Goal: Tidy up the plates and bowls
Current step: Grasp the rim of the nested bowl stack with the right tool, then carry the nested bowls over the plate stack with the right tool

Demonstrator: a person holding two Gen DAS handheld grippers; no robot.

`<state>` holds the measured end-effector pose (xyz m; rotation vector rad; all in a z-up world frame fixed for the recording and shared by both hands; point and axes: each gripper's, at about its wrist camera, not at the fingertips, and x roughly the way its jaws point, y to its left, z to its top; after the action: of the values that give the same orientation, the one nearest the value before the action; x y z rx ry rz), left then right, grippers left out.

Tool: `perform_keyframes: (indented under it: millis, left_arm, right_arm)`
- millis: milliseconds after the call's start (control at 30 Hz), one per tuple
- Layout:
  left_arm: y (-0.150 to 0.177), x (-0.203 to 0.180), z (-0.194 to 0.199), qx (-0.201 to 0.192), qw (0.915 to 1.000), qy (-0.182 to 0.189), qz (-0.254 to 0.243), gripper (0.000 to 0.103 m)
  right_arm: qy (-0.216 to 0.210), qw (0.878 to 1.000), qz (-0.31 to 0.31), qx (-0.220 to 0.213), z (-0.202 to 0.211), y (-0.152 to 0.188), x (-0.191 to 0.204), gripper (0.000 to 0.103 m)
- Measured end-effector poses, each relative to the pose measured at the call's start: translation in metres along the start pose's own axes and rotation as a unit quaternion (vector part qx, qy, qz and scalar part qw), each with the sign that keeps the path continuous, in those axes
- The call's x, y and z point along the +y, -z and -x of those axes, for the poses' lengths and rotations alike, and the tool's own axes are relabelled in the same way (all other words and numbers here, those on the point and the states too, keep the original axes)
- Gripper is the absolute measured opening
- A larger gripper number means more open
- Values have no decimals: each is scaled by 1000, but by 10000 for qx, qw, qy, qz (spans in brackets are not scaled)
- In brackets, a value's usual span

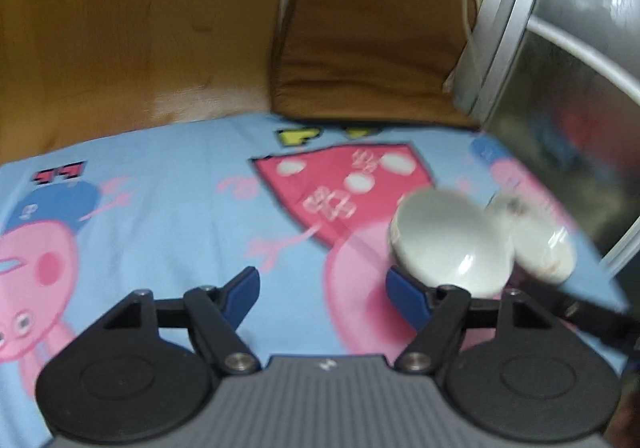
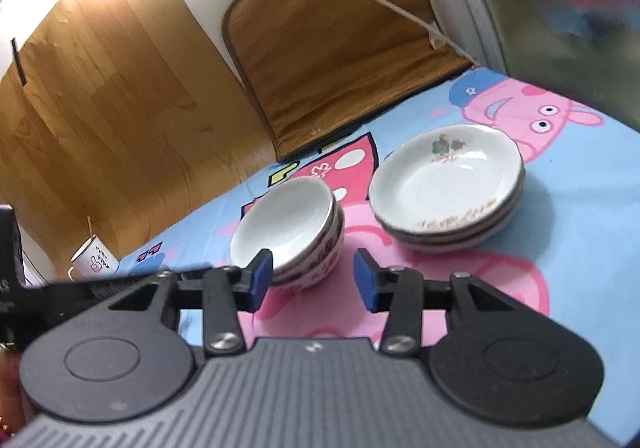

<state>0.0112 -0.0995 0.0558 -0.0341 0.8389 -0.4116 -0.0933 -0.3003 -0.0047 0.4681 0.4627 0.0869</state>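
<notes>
Plates (image 2: pixel 446 188) sit nested in one stack ahead and to the right of the right gripper's (image 2: pixel 314 274) blue fingers, on the cartoon-pig cloth (image 2: pixel 580 248). Bowls (image 2: pixel 288 236) form a second, smaller stack just past the left fingertip of that gripper — touching it or only near it, I cannot tell. Both kinds look sorted already, so little seems left beyond perhaps squaring the stacks or moving them. Each gripper holds nothing, fingers spread apart; the left gripper (image 1: pixel 322 290) is over bare cloth, with the bowls blurred beyond its right finger. A white mug (image 2: pixel 94 258) well off to the left carries dark marks — too small to read. No brand shows; the cloth's lettering is blurred.
</notes>
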Motion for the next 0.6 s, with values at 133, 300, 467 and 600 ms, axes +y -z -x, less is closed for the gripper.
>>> perform_keyframes:
  millis: [133, 300, 467, 600]
  left_arm:
    - [-17, -8, -20, 155, 9993, 349, -22, 62]
    - [-23, -13, -51, 473, 9965, 683, -44, 41]
    - [-22, -10, -67, 684, 9878, 1370, 280, 25]
    - [-21, -18, -60, 670, 9901, 1223, 173, 25]
  right_arm:
    - [-97, 9989, -264, 363, -18, -12, -7, 45]
    - [-121, 9969, -554, 539, -34, -14, -8, 44]
    - [-82, 9958, -653, 639, -51, -11, -8, 39]
    - [100, 9964, -488, 680, -55, -15, -3, 32]
